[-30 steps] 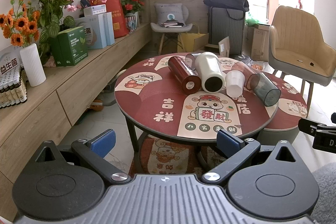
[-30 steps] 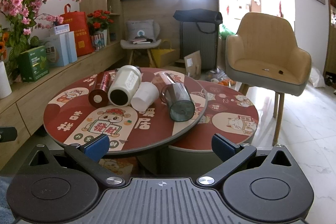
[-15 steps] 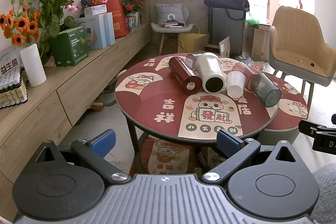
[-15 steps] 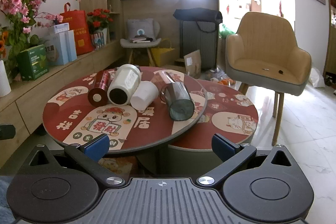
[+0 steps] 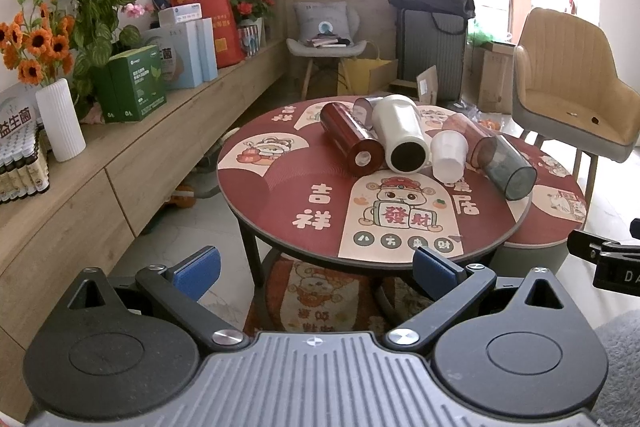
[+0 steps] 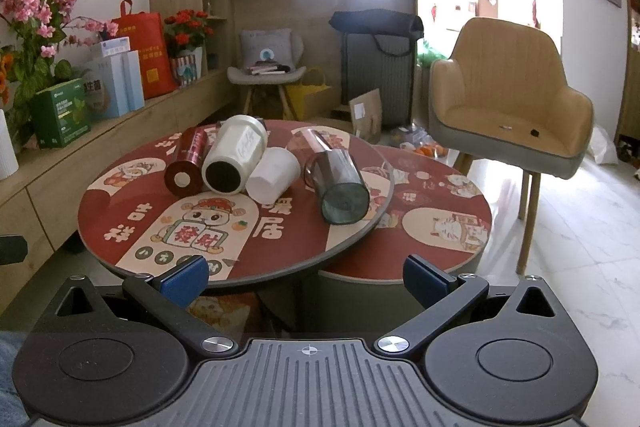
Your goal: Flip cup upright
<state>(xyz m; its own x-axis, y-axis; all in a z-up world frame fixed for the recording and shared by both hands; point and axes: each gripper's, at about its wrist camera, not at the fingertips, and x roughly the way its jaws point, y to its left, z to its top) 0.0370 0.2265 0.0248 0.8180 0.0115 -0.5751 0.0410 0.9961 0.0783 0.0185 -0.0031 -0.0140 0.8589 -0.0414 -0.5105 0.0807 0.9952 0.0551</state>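
Observation:
Several cups lie on their sides in a row on the round red table [image 5: 280,203] [image 6: 120,211]: a dark red cup [image 5: 349,142] [image 6: 187,165], a cream tumbler [image 5: 400,137] [image 6: 234,157], a small white cup [image 5: 449,155] [image 6: 274,175] and a smoky grey transparent cup [image 5: 504,163] [image 6: 336,187]. Another clear cup [image 5: 362,107] lies behind them. My left gripper [image 5: 316,267] is open and empty, short of the table's near edge. My right gripper [image 6: 306,277] is open and empty, also short of the near edge.
A lower round table [image 6: 440,211] is tucked under the right side. A beige armchair [image 6: 508,107] stands at the right. A long wooden sideboard [image 5: 100,163] with boxes, a white vase [image 5: 60,119] and flowers runs along the left. A rug lies under the table.
The right wrist view has crept slightly closer to the table; the cups look a little larger. The left gripper has barely moved. Both grippers stay open.

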